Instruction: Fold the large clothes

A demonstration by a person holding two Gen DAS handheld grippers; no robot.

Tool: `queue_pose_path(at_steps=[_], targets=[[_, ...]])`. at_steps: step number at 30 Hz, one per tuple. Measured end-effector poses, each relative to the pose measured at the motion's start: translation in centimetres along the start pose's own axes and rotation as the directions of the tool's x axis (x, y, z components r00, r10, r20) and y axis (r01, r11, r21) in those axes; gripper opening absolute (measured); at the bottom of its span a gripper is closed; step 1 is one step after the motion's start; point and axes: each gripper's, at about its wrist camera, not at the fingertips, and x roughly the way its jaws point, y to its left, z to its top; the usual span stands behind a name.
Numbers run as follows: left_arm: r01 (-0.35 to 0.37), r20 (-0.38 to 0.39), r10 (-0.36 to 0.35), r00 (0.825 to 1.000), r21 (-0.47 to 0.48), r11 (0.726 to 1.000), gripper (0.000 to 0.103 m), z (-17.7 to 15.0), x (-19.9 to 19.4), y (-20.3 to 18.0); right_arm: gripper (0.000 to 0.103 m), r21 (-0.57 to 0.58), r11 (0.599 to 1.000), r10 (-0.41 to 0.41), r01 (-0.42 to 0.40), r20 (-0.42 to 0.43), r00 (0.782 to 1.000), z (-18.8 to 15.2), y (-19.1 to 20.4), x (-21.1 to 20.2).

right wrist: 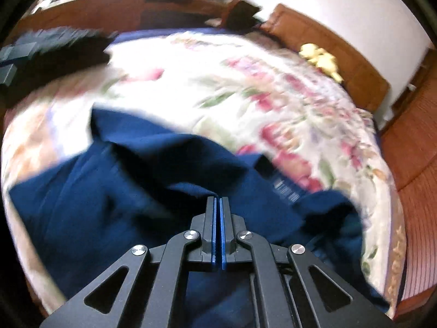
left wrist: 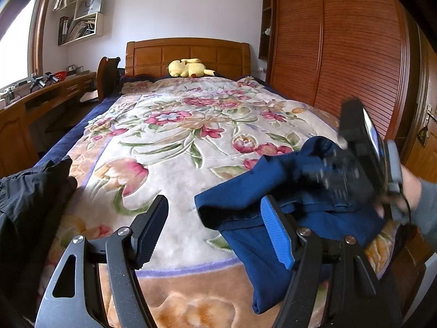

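Bed [left wrist: 191, 142] with floral blanket fills the space ahead of both tongs. Wardrobe [left wrist: 338, 43] stands to the right of the left tongs, desk [left wrist: 41, 95] to their left, wall shelves [left wrist: 82, 13] above it holding books and bags. Black clothes [left wrist: 32, 188] lie heaped just left of the left tongs [left wrist: 215, 229], jaws wide apart, empty. Navy garment [left wrist: 245, 202] lies rumpled on the blanket's near right, reaching behind their right finger. Right tongs [right wrist: 218, 205] are closed, navy cloth bunched at their tips, view blurred. Yellow plush [left wrist: 188, 68] sits by the headboard.
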Motion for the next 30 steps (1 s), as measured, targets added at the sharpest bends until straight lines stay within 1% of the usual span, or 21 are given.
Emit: queue_pose_path(at_steps=[1, 3, 5, 6, 7, 9, 10, 11, 12, 13, 15, 18, 22, 23, 26, 30], targets=[[-0.001, -0.001, 0.001, 1.000, 0.002, 1.000, 0.071, 0.0, 0.0, 0.0, 0.002, 0.017, 1.000, -0.019, 0.019, 0.016, 1.000, 0.7, -0.8, 0.2], [-0.004, -0.004, 0.004, 1.000, 0.004, 1.000, 0.071, -0.1, 0.1, 0.0, 0.002, 0.046, 0.996, -0.082, 0.081, 0.034, 0.996, 2.2, -2.4, 0.9], [-0.005, -0.008, 0.005, 1.000, 0.006, 1.000, 0.071, -0.1, 0.2, 0.0, 0.002, 0.101, 0.981, -0.167, 0.164, 0.021, 0.986, 3.5, -4.2, 1.9], [-0.005, -0.010, 0.005, 1.000, 0.008, 1.000, 0.071, -0.1, 0.3, -0.1, 0.003, 0.141, 0.973, -0.187, 0.183, 0.011, 0.982, 4.0, -5.1, 2.4], [-0.004, -0.011, 0.004, 1.000, 0.010, 1.000, 0.071, -0.2, 0.3, -0.2, 0.007, 0.169, 0.969, -0.182, 0.179, 0.001, 0.983, 4.4, -5.6, 2.6], [-0.002, -0.013, 0.002, 1.000, 0.015, 1.000, 0.071, -0.1, 0.5, -0.6, 0.019, 0.216, 0.957, -0.196, 0.194, -0.011, 0.981, 4.7, -6.2, 2.7], [0.000, -0.016, 0.000, 1.000, 0.019, 1.000, 0.071, -0.2, 0.5, -0.7, 0.023, 0.234, 0.955, -0.185, 0.180, -0.002, 0.983, 4.6, -6.2, 2.5], [0.002, -0.017, -0.001, 1.000, 0.023, 1.000, 0.071, -0.2, 0.6, -0.8, 0.033, 0.249, 0.957, -0.159, 0.151, 0.012, 0.987, 4.4, -6.0, 2.2], [0.002, -0.019, -0.002, 1.000, 0.025, 1.000, 0.071, -0.1, 0.7, -0.9, 0.041, 0.255, 0.959, -0.135, 0.125, 0.021, 0.991, 4.1, -5.9, 2.0], [0.003, -0.020, -0.002, 1.000, 0.027, 1.000, 0.071, -0.1, 0.7, -0.9, 0.043, 0.252, 0.962, -0.116, 0.107, 0.024, 0.993, 3.7, -5.6, 1.8], [0.002, -0.021, -0.002, 1.000, 0.032, 0.999, 0.071, -0.2, 0.7, -1.1, 0.044, 0.233, 0.969, -0.082, 0.076, 0.018, 0.996, 2.5, -4.9, 1.7], [0.000, -0.023, 0.001, 1.000, 0.033, 0.999, 0.071, -0.2, 0.8, -1.2, 0.044, 0.202, 0.979, 0.002, -0.003, 0.006, 1.000, 0.8, -3.2, 1.1], [-0.005, -0.031, 0.006, 0.999, 0.029, 1.000, 0.071, -0.3, 1.0, -1.2, 0.044, 0.161, 0.982, 0.099, -0.096, -0.010, 0.995, -1.7, 0.0, 0.5], [-0.006, -0.034, 0.007, 0.999, 0.030, 1.000, 0.071, -0.3, 1.0, -1.3, 0.044, 0.153, 0.982, 0.117, -0.113, -0.015, 0.993, -2.3, 0.2, 0.4], [-0.006, -0.040, 0.008, 0.999, 0.036, 0.999, 0.071, -0.3, 1.2, -1.5, 0.044, 0.139, 0.978, 0.160, -0.156, -0.018, 0.987, -3.8, 1.2, -0.1], [0.000, -0.059, 0.003, 0.998, 0.043, 0.999, 0.071, -0.4, 1.8, -2.0, 0.044, 0.170, 0.968, 0.185, -0.183, 0.002, 0.983, -6.2, 0.2, -0.7]])
